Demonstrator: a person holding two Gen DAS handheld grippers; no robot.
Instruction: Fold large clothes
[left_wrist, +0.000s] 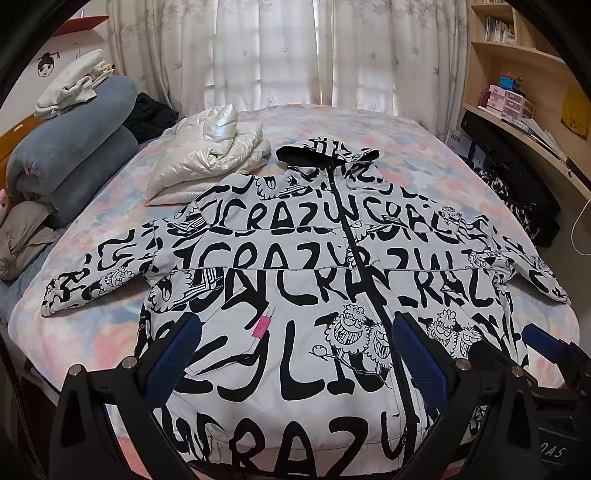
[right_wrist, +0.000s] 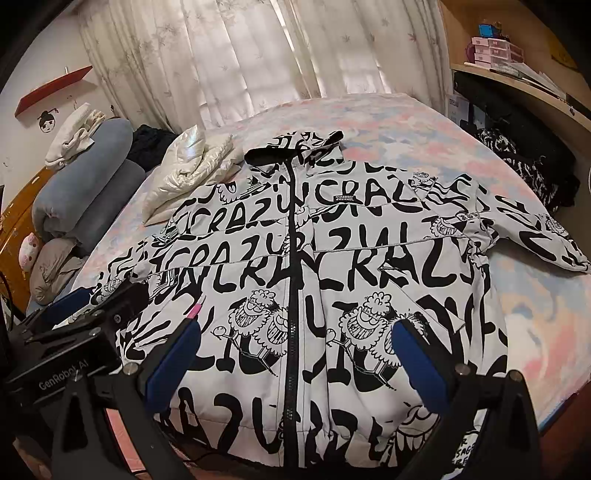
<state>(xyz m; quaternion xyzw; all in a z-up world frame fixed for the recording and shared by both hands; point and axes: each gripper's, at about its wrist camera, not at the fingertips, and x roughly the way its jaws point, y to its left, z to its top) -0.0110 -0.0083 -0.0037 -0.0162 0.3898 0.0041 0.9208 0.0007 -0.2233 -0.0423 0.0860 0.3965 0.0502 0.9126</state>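
While spread flat, front up and zipped on bed (left_wrist: 388, 122), jacket (left_wrist: 280, 280) touches white puffer (left_wrist: 210, 158) at one shoulder. Left gripper (left_wrist: 295, 354) and right gripper (right_wrist: 295, 354) both spread wide above hem, holding nothing. Bare bedding beside both sleeves; blanket roll (left_wrist: 74, 147) well apart.

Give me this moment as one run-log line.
stage: pre-fold | black-and-white printed zip jacket: flat, front up, sleeves spread on pastel bed sheet | left hand-held gripper: open, empty | right hand-held gripper: open, empty

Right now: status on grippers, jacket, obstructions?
Left gripper open, right gripper open, both empty above hem. Printed jacket flat on bed, zipped, sleeves spread, unfolded. White puffer touches its shoulder.
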